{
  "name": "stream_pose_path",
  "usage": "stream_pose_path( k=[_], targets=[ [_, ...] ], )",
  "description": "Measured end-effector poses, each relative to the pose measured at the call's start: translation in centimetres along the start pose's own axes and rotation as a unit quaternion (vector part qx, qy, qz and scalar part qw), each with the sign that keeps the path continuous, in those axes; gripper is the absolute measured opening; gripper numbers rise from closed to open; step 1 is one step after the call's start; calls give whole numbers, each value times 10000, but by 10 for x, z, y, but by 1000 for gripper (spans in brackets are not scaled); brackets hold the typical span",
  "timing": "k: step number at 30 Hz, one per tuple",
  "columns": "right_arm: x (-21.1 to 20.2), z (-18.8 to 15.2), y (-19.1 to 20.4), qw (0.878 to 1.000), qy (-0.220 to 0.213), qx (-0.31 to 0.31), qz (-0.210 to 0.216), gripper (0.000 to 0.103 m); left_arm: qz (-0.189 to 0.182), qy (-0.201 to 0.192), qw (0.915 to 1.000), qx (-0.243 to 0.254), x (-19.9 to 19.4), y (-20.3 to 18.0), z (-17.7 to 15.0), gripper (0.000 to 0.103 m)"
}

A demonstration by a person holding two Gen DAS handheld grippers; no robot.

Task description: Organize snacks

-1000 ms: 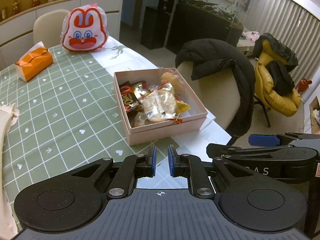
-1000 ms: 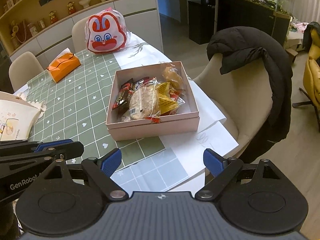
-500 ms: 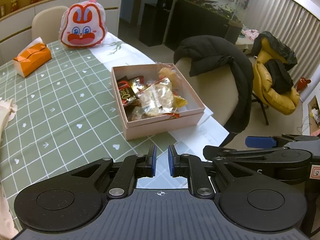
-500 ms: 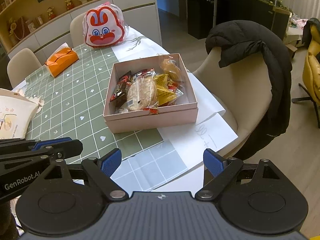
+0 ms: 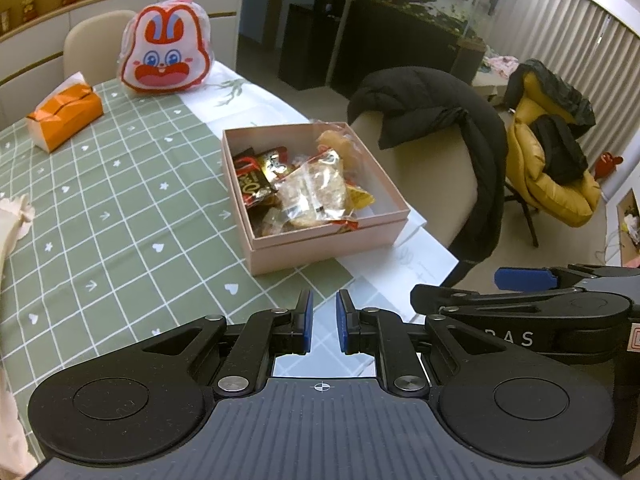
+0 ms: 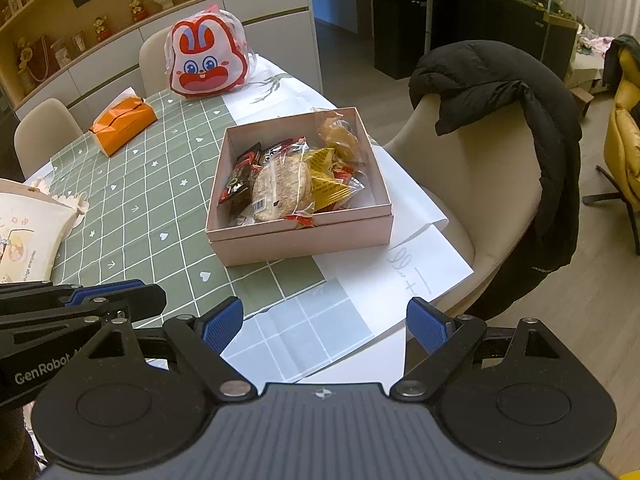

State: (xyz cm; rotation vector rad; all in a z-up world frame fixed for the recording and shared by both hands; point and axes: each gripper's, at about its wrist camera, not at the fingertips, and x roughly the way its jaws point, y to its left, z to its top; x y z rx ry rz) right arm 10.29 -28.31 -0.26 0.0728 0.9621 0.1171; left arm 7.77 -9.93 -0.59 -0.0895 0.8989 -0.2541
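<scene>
A pink box (image 5: 328, 242) (image 6: 304, 236) holds several wrapped snacks: a clear bag of round crackers (image 5: 316, 192) (image 6: 282, 192), dark red packets (image 5: 252, 178) and yellow packets (image 6: 326, 188). It stands on the green checked tablecloth (image 5: 120, 220) near the table's right edge. My left gripper (image 5: 321, 320) hovers in front of the box, its fingers nearly together and empty. My right gripper (image 6: 324, 324) is open and empty, also in front of the box.
A red-and-white rabbit bag (image 5: 166, 50) (image 6: 206, 58) and an orange tissue box (image 5: 64, 114) (image 6: 122, 120) stand at the far side. A paper bag (image 6: 24, 236) lies at left. White paper sheets (image 6: 416, 264) lie under the box. A chair with a black jacket (image 5: 440, 128) stands right of the table.
Both grippers have drawn back from the box and risen a little. Their jaw openings are unchanged.
</scene>
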Motion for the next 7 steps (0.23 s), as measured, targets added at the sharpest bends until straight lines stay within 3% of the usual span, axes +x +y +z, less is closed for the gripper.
stream_pose_path(
  k=[7],
  targets=[
    [0, 0, -1, 10000, -6, 9, -15, 90, -178, -24, 9998, 63, 3, 1, -2, 16]
  ],
)
